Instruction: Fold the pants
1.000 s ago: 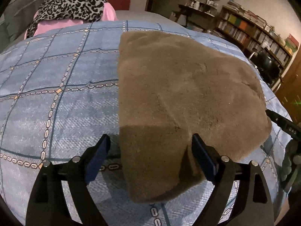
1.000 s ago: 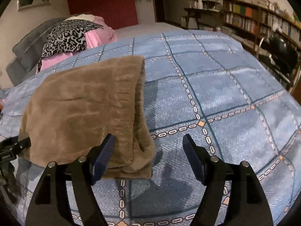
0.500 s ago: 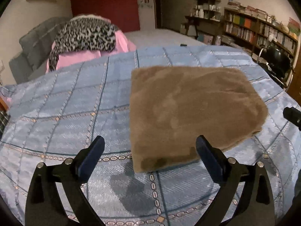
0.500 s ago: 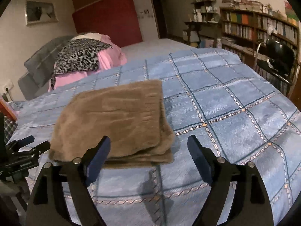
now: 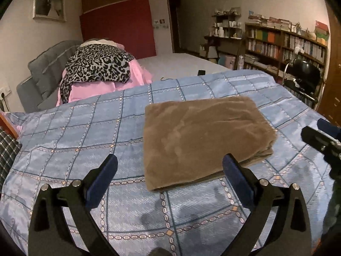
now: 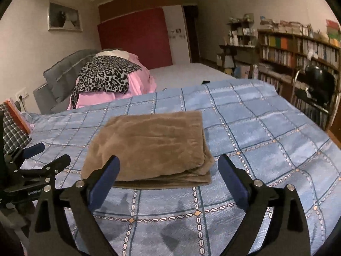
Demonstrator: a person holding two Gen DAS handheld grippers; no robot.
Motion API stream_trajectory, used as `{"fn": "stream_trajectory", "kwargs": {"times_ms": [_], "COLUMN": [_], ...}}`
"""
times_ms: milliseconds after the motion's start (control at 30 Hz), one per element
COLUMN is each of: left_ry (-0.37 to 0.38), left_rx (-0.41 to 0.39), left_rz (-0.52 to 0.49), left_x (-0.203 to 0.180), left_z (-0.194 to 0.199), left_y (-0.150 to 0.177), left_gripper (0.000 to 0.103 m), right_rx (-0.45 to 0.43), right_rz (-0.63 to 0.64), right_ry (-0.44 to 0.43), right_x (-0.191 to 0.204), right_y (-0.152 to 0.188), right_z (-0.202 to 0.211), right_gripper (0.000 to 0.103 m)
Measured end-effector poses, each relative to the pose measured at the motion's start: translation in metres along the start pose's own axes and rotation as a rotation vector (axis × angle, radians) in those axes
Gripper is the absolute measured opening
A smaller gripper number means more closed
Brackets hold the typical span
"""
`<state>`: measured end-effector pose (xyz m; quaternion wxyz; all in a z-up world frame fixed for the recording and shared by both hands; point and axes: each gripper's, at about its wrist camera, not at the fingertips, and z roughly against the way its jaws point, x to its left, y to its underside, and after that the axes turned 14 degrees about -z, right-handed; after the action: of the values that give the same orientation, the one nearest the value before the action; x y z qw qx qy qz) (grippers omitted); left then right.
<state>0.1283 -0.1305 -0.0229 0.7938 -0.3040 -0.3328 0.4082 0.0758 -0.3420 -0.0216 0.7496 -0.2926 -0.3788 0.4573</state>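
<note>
Left wrist view shows the brown pants folded into a thick flat stack in the middle of the frame. They lie on a blue checked blanket that covers the bed. The left gripper sits at the bottom of the frame with its two blue fingers wide apart and nothing between them. It is above the blanket, near the front edge of the pants but not touching them. The right gripper pokes in from the right edge of the frame.

Right wrist view shows the pants again in the middle, with the stacked folds showing along the front edge. The right gripper is at the bottom, its fingers also wide apart and holding nothing. The left gripper shows at the left edge. A leopard print cloth lies on pink bedding at the upper left. A bookshelf stands at the upper right.
</note>
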Motion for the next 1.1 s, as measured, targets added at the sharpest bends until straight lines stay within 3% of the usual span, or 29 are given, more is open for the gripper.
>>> {"fn": "stream_trajectory", "kwargs": {"times_ms": [267,1100], "left_ry": [-0.053,-0.042], "left_rx": [0.008,-0.005], "left_rz": [-0.007,-0.005], "left_x": [-0.002,-0.005], "left_z": [0.013,0.027], "left_y": [0.001,-0.001], "left_gripper": [0.1,0.1], "right_rx": [-0.023,-0.056], "right_rz": [0.041,0.061], "right_ry": [0.015,0.046], "right_x": [0.015,0.023], "right_y": [0.007,0.012], "right_z": [0.012,0.023], "right_gripper": [0.094,0.094]}}
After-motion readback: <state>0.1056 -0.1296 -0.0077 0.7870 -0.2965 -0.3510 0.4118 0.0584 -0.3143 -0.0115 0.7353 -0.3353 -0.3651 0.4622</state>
